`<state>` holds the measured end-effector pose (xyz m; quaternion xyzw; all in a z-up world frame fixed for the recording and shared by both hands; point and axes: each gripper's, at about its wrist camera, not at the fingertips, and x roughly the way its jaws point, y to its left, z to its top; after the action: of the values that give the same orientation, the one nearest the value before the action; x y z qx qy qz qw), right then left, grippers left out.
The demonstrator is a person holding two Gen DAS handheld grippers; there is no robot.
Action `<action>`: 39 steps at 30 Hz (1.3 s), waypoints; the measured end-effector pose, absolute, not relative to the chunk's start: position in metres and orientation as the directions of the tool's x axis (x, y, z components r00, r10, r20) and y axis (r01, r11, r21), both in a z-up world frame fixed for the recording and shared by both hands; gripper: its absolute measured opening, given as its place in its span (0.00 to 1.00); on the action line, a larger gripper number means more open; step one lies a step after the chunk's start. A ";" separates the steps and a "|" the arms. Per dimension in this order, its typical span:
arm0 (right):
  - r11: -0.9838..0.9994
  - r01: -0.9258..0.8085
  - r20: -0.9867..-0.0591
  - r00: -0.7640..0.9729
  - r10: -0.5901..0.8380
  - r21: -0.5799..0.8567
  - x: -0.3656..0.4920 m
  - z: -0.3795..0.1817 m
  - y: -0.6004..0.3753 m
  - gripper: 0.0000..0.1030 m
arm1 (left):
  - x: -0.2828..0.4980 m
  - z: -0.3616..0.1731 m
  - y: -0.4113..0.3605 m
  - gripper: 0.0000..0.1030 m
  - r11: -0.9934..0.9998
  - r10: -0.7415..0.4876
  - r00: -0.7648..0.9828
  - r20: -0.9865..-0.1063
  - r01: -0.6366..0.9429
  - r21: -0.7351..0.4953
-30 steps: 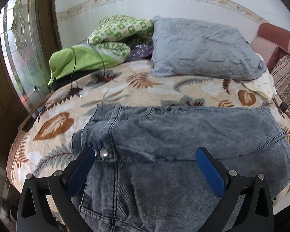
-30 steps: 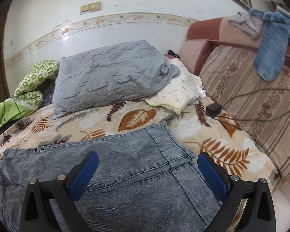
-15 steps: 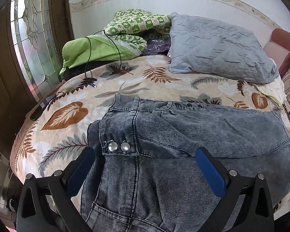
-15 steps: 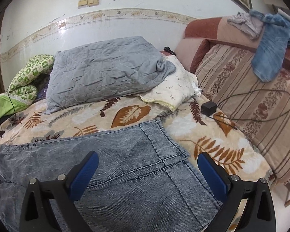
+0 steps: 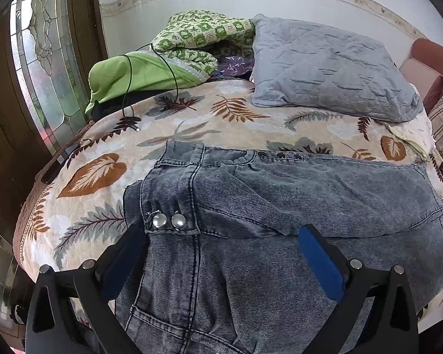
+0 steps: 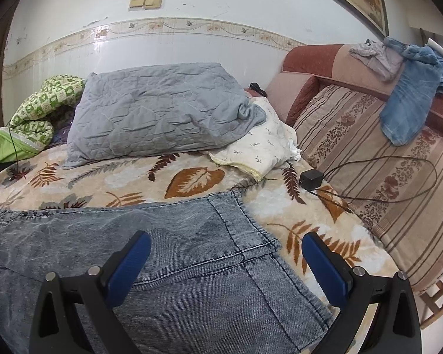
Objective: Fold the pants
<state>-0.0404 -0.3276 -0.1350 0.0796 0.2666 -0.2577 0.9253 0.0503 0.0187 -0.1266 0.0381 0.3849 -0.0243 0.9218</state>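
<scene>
pants [image 5: 280, 206] folded lengthwise on bed [image 5: 103, 177] | left tongs [image 5: 221, 253] — agape, empty | right tongs [image 6: 226, 261] — agape, empty, poised over hem for cross-fold

- Bed [image 5: 109, 174], under a leaf-print blanket, is carrying everything.
- Grey pants [image 5: 280, 206] are lying flat across its near side.
- Grey pillow [image 6: 159, 118] and green bedding [image 5: 150, 70] are resting along the wall side.
- Black charger [image 6: 311, 178] is sitting near the bed's right edge.

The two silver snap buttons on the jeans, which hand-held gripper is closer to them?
Left. The left hand-held gripper hovers open just below the silver snap buttons; the right hand-held gripper is over the hem end, buttons out of its view.
</scene>
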 end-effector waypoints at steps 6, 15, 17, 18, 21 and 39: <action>0.856 0.516 -0.554 0.714 -0.427 0.006 -0.031 -0.137 -0.330 1.00 | 0.062 -0.123 0.020 1.00 0.993 -0.002 0.701 -0.713 0.087 0.083; 0.851 0.523 -0.651 0.661 -0.372 0.044 0.021 -0.151 -0.364 1.00 | 0.133 -0.095 0.058 1.00 0.989 0.041 0.681 -0.731 0.074 0.125; 0.844 0.534 -0.677 0.641 -0.363 0.054 0.038 -0.156 -0.375 1.00 | 0.156 -0.092 0.071 1.00 0.989 0.059 0.667 -0.743 0.062 0.135; 0.840 0.539 -0.684 0.634 -0.360 0.058 0.045 -0.157 -0.379 1.00 | 0.171 -0.092 0.078 1.00 0.988 0.076 0.653 -0.753 0.051 0.144; 0.834 0.549 -0.698 0.622 -0.356 0.064 0.068 -0.160 -0.392 1.00 | 0.209 -0.095 0.096 1.00 0.991 0.088 0.603 -0.792 0.029 0.132; 0.843 0.537 -0.791 0.531 -0.303 0.037 0.139 -0.201 -0.476 1.00 | 0.305 -0.187 0.089 0.78 0.997 -0.061 0.270 -0.961 0.065 -0.045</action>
<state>0.1390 -0.4760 -0.2008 0.1396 0.4188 -0.2432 0.8637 0.3052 0.0893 -0.1869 0.0015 0.6030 -0.0394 0.7968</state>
